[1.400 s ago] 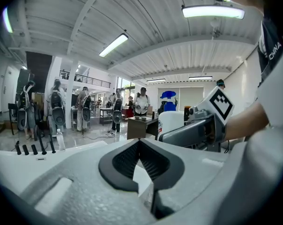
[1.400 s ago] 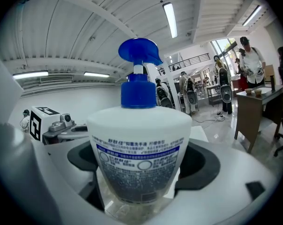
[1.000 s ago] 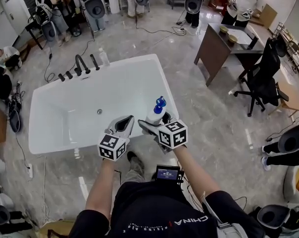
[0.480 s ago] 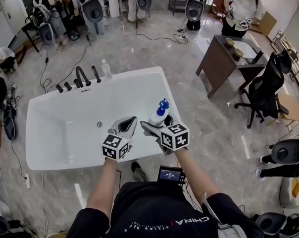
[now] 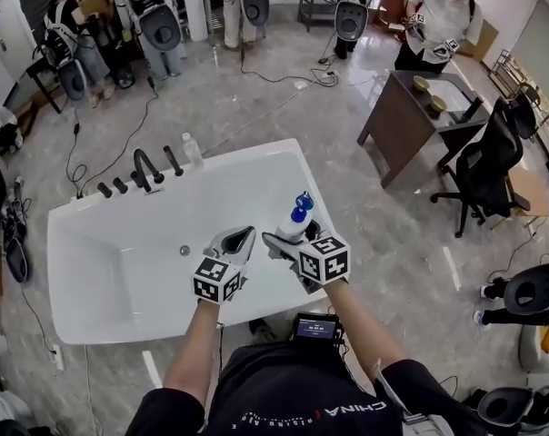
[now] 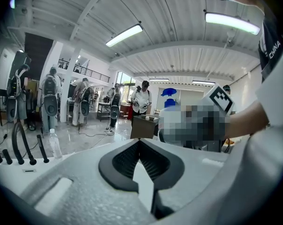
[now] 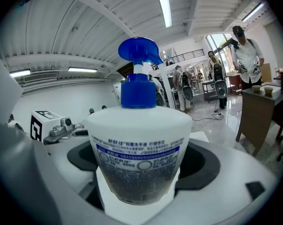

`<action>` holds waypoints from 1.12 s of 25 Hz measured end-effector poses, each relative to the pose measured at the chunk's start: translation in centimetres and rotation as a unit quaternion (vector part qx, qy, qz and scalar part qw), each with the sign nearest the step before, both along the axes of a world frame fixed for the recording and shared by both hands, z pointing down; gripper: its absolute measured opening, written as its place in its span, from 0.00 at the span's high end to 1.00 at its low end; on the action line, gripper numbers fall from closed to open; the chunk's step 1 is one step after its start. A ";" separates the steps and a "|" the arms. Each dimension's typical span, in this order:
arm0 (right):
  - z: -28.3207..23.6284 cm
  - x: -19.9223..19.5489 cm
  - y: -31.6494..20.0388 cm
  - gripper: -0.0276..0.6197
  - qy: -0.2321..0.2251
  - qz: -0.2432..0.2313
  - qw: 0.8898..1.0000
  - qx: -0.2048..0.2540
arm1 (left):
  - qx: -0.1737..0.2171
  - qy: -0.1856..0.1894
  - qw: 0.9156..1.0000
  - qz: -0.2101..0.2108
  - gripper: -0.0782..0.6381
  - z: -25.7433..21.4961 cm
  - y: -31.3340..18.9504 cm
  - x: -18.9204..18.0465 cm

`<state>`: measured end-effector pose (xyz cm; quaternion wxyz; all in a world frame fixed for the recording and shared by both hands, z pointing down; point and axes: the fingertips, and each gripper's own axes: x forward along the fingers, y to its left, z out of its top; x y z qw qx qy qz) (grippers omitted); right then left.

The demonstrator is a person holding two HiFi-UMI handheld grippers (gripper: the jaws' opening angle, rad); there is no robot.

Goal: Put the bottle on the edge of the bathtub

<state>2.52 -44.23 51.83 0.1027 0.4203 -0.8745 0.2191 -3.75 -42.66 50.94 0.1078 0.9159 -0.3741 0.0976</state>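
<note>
Forward over the bathtub [image 5: 120, 243], right hand-held gripper [image 5: 289, 235] clamps the upright, Chinese-labelled bottle [image 7: 139, 144]; left hand-held gripper [image 5: 238, 240] closed.

You hold two grippers: the left gripper [image 5: 236, 241] and the right gripper [image 5: 293, 235]. There is one pump bottle [image 5: 295, 220], one bathtub [image 5: 238, 161], one clear water bottle [image 5: 191, 150], one desk [image 5: 404, 109], two bowls [image 5: 422, 84] and one office chair [image 5: 488, 143].
</note>
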 end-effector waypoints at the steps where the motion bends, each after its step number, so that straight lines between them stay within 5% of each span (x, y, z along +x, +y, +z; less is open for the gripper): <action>1: 0.0 0.1 -0.6 0.19 -0.001 -0.001 1.000 0.000 | -0.001 -0.001 1.000 -0.002 0.88 0.1 -0.5 0.1; 15: -0.9 1.8 -7.6 0.19 0.020 -0.074 0.997 0.014 | 0.007 -0.013 0.999 -0.047 0.88 -1.4 -6.7 2.4; 28: 6.1 -3.3 -21.0 0.19 0.084 -0.089 0.992 0.032 | 0.012 -0.062 0.997 -0.036 0.88 3.6 -18.8 -2.3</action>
